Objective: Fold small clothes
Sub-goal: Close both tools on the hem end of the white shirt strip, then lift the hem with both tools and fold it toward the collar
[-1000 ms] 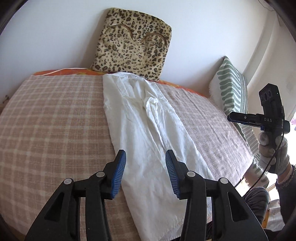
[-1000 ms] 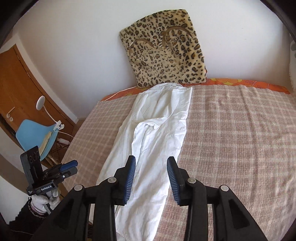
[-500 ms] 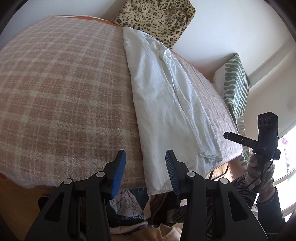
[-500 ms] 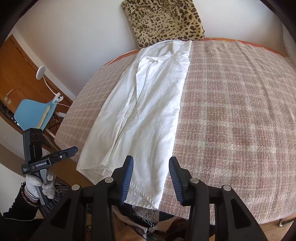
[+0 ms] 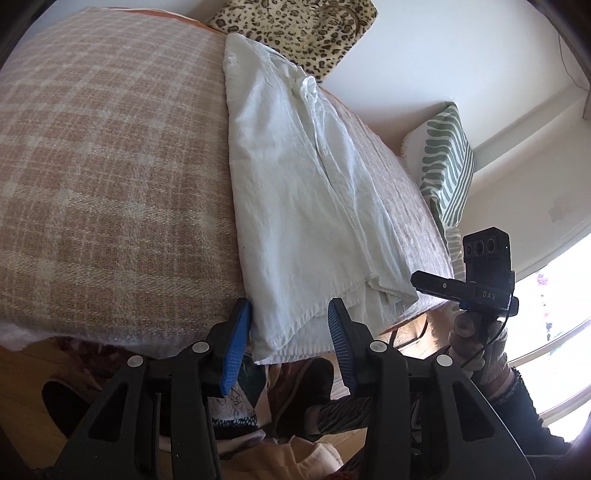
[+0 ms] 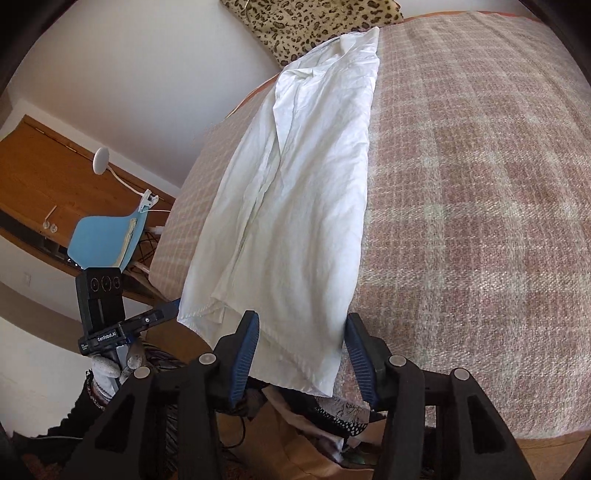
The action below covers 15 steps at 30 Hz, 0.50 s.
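The white garment (image 5: 299,192) lies lengthwise on the bed (image 5: 110,166), folded into a long narrow strip that runs from the leopard-print cushion (image 5: 299,33) at the far end to the near edge, where its hem hangs a little over the side. Its surface is creased, with a fold line running down the middle and a loose layered corner at the near end on the side toward the right gripper (image 6: 301,354). The left gripper (image 5: 286,341) sits at the bed's near edge with its blue-padded fingers spread wide, one on either side of the hanging hem corner; whether the pads touch the cloth cannot be told. In the right wrist view, the right gripper is likewise spread apart, its two fingers straddling the other near corner of the white garment, nothing pinched between them. Each gripper shows in the other's view off to the side, held in a gloved hand (image 5: 476,350). The bed is covered with a pink-and-cream plaid blanket. Beyond the left gripper, to its right, a green-and-white striped pillow (image 5: 447,162) leans against the wall. To the left of the right gripper stand a light blue chair (image 6: 105,240), a white clip lamp (image 6: 101,158) and a wooden door (image 6: 48,177).
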{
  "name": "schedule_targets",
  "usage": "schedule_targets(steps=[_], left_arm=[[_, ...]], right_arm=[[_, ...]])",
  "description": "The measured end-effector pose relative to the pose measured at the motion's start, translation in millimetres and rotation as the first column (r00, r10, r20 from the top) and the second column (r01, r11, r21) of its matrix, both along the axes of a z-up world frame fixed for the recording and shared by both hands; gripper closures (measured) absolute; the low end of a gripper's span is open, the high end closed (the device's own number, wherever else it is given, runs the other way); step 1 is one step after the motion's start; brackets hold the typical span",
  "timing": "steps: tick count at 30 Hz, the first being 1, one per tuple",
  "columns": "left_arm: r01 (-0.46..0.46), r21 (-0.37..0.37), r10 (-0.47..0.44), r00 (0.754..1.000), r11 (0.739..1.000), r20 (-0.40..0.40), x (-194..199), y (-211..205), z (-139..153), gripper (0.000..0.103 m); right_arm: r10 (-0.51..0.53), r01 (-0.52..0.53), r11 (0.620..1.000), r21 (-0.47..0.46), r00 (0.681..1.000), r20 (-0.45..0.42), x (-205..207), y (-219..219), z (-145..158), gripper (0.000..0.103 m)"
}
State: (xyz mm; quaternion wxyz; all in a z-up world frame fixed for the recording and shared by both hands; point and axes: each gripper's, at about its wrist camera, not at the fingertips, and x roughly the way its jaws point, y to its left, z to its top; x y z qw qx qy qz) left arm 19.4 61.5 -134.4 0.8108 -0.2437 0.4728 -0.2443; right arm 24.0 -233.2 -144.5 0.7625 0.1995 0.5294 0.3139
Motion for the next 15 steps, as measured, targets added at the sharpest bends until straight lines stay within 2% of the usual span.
schedule_targets(steps=[2, 3, 4, 5, 6, 8, 11, 15], left_arm=[[0.002, 0.001, -0.002, 1.0, 1.0, 0.0, 0.1, -1.0, -0.8, 0.071], [0.001, 0.008, -0.001, 1.0, 1.0, 0.004, 0.5, -1.9, -1.2, 0.073], [-0.002, 0.019, 0.002, 1.0, 1.0, 0.006, 1.0, -1.5, -0.9, 0.079], [-0.006, 0.023, 0.005, 1.0, 1.0, 0.006, 1.7, -1.2, -1.1, 0.09], [-0.006, 0.021, 0.006, 1.0, 1.0, 0.008, 2.1, -0.6, -1.1, 0.092], [-0.005, -0.005, 0.005, 1.0, 1.0, 0.01, 1.9, 2.4, -1.0, 0.096], [-0.003, -0.02, 0.004, 0.999, 1.0, 0.036, -0.6, 5.3, 5.2, 0.097], [-0.002, -0.057, 0.005, 0.999, 0.998, 0.049, 3.4, 6.1, 14.6, 0.097]], right_arm=[[-0.004, 0.003, 1.0, 0.002, 1.0, 0.007, -0.9, 1.9, -1.2, 0.052], [-0.007, 0.007, 1.0, 0.016, 1.0, -0.002, 0.3, 0.7, -2.3, 0.056], [-0.014, 0.014, 1.0, 0.025, 1.0, -0.011, 1.2, -0.9, -3.4, 0.059], [-0.027, 0.027, 0.999, 0.027, 0.999, -0.019, 1.2, -5.1, -4.4, 0.069], [-0.039, 0.039, 0.999, 0.02, 0.999, -0.024, 1.1, -7.3, -6.3, 0.081], [-0.051, 0.052, 0.998, 0.034, 0.998, -0.036, 2.1, -10.8, -8.2, 0.092], [-0.057, 0.059, 0.993, 0.102, 0.998, -0.02, 0.5, -15.9, -0.6, 0.097], [-0.069, 0.068, 0.991, 0.117, 0.998, 0.001, -0.5, -14.5, 5.0, 0.099]])
